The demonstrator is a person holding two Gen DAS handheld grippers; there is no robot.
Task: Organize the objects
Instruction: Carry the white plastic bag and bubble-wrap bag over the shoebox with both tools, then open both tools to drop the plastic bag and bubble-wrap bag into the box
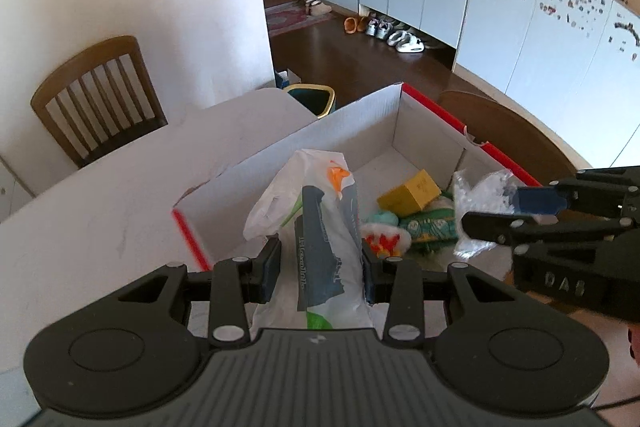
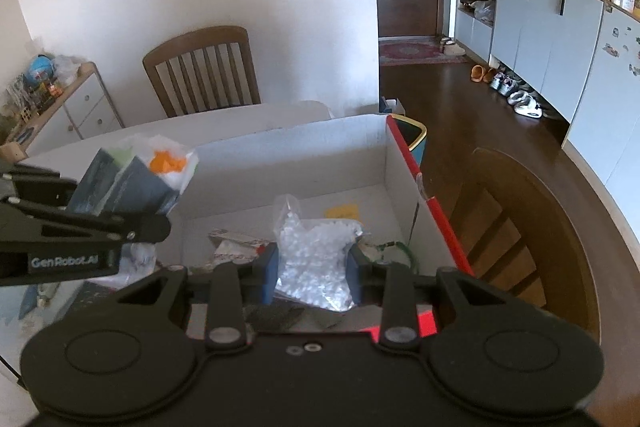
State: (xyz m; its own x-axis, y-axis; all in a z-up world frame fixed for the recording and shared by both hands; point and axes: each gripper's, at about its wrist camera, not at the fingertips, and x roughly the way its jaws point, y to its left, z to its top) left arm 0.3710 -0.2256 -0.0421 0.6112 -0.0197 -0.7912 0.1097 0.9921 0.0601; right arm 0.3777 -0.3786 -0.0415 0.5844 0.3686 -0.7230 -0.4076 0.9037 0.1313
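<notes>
While both grippers hover over the open white cardboard box with its red outer sides, each already has something between its fingers, so the tidying looks to be well under way rather than just begun. The left gripper is clenched on a white plastic bag printed with grey-blue panels and an orange patch near the top; the bag stands up between the blue pads and sits over the near end of the box, close to its near left corner. The right gripper is closed on a clear bag of small white pellets, held above the box floor towards the right wall; whether that bag's lower edge touches anything beneath cannot be told. Several things already lie inside the box: a yellow carton, a green printed packet under it, a small pale teal item beside them, and a white wrapper with red and yellow marks just in front. From this I judge that a good share of the sorting is done, with these two bags the items now in hand, both still to be lowered and let go. The far half of the box floor is bare, so room remains. Part of the white table to the left of the box shows nothing waiting on it, but the near edge is hidden by the grippers, so how many objects are left outside cannot be told.
</notes>
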